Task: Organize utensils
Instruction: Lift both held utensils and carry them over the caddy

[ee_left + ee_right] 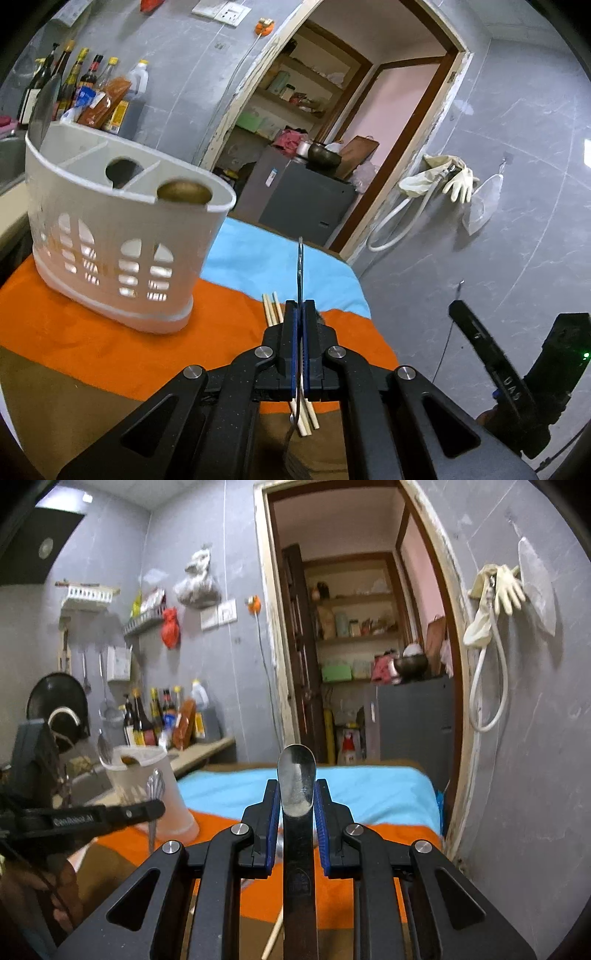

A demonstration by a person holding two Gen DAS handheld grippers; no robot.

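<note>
**Both grippers hold metal utensils above the cloth-covered table**

Black linkages fill the bottom of each wrist view, so we start there. Our left gripper point(300, 306) has its blue pads pressed together on a thin metal utensil point(300, 266), seen edge-on, its upper end rising past the fingertips and its lower end hanging below the jaws (from the right wrist view its raised end shows a fan-shaped decorative handle). Just left of the gripper, a few wooden chopsticks point(271, 308) lie on the orange cloth point(74, 325), passing under the jaws.

Further left stands the white utensil holder point(110, 236), upright on the orange cloth, with cut-out windows in its wall and dividers splitting it into compartments. A brownish rounded object sits in its right-hand compartment; what it is we cannot tell. Behind it runs a light blue cloth point(258, 258).

In the right wrist view, the holder appears at left with the left gripper in front of it. At centre, our right gripper point(297, 797) has its jaws narrowly parted and pinching the neck of a metal spoon point(296, 775), bowl upward beyond the fingertips, dark handle running back toward the camera. One chopstick end shows below the jaws.
</note>
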